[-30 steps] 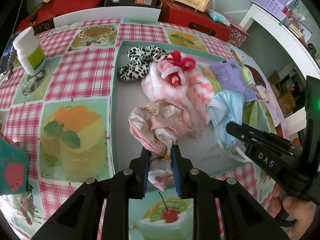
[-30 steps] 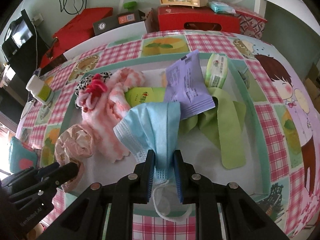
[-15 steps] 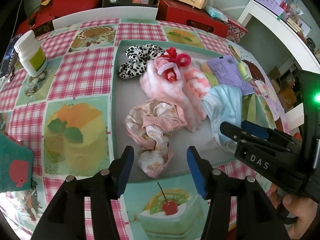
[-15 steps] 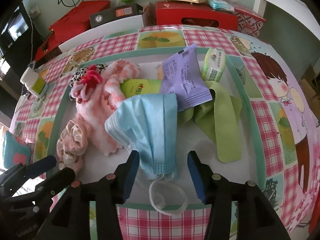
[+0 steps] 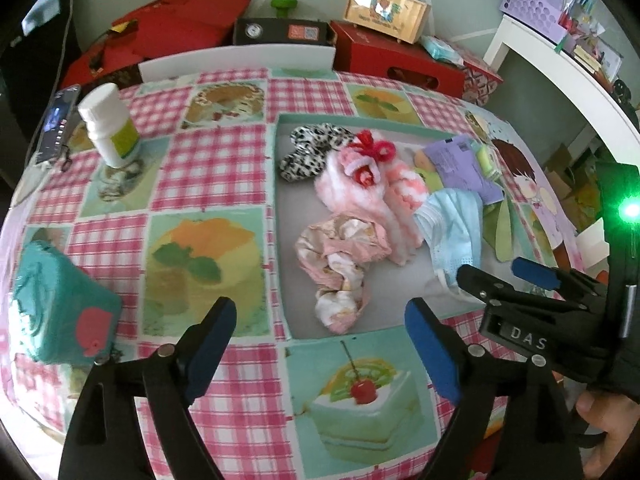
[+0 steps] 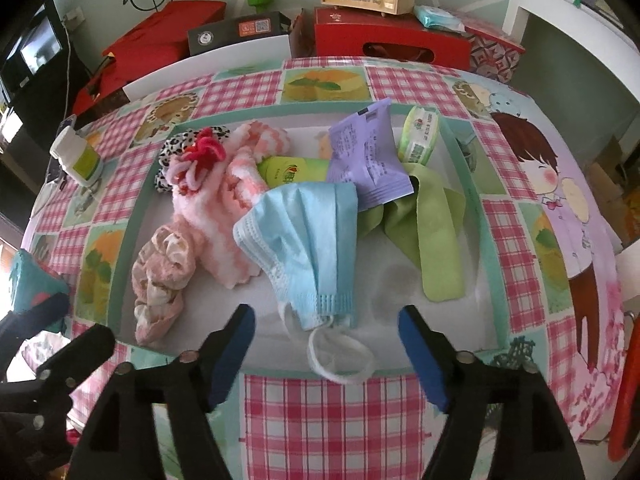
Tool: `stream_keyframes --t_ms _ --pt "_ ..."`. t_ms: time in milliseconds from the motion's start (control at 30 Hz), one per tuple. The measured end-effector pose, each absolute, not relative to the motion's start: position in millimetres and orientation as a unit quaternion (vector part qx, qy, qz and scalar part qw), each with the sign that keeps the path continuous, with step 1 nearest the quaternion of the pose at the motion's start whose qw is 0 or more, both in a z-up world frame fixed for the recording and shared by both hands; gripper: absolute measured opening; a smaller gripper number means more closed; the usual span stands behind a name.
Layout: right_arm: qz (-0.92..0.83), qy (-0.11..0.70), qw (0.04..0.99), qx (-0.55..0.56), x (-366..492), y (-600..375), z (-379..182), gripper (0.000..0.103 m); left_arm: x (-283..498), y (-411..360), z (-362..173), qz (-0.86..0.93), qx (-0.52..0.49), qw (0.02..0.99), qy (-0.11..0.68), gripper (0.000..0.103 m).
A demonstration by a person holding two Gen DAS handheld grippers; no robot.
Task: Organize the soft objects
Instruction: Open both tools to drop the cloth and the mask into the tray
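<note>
Left claw (image 5: 320,316) opening, nothing between its jaws, scrunchie (image 5: 340,268) lying just ahead in the tray (image 5: 280,240); right claw (image 6: 324,324) opening too, empty, mask (image 6: 304,240) in the tray just ahead. Risk: mask loop (image 6: 340,360) trails over the tray's near rim onto the surface (image 6: 320,420), so a jaw could snag it and drag the mask out.

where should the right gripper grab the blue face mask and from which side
Grip the blue face mask at its near pleated end, coming from the front edge of the tray. That end lies flat and bare on the tray floor, while its far end overlaps the fluffy pink cloth. The right gripper, jaws opening, already faces it with nothing between.
</note>
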State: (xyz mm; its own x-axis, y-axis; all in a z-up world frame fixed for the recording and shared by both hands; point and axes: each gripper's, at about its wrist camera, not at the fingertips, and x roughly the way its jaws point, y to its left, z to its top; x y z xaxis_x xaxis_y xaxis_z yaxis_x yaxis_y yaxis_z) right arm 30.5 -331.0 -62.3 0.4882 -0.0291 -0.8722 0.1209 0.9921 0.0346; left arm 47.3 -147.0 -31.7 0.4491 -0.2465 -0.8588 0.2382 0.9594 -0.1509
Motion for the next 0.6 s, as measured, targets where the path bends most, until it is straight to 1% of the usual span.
stream_keyframes --t_ms 100,233,300,400,567,600 --pt "-0.044 0.504 0.861 0.044 26 -329 -60 0.081 43 -138 -29 -0.128 0.001 0.855 0.503 0.087" --pt "-0.045 0.505 0.861 0.038 19 -325 -56 0.082 39 -126 -28 -0.109 -0.001 0.855 0.506 0.092" --pt "-0.043 0.506 0.861 0.036 16 -323 -55 0.083 37 -120 -28 -0.101 -0.003 0.855 0.508 0.092" --pt "-0.043 0.506 0.861 0.031 12 -319 -54 0.094 33 -114 -29 -0.091 -0.005 0.855 0.51 0.092" --pt "-0.044 0.508 0.86 0.027 6 -316 -52 0.095 26 -105 -28 -0.08 -0.005 0.857 0.509 0.093" --pt "-0.045 0.508 0.86 0.026 5 -315 -51 0.099 25 -103 -28 -0.077 -0.005 0.858 0.508 0.093"
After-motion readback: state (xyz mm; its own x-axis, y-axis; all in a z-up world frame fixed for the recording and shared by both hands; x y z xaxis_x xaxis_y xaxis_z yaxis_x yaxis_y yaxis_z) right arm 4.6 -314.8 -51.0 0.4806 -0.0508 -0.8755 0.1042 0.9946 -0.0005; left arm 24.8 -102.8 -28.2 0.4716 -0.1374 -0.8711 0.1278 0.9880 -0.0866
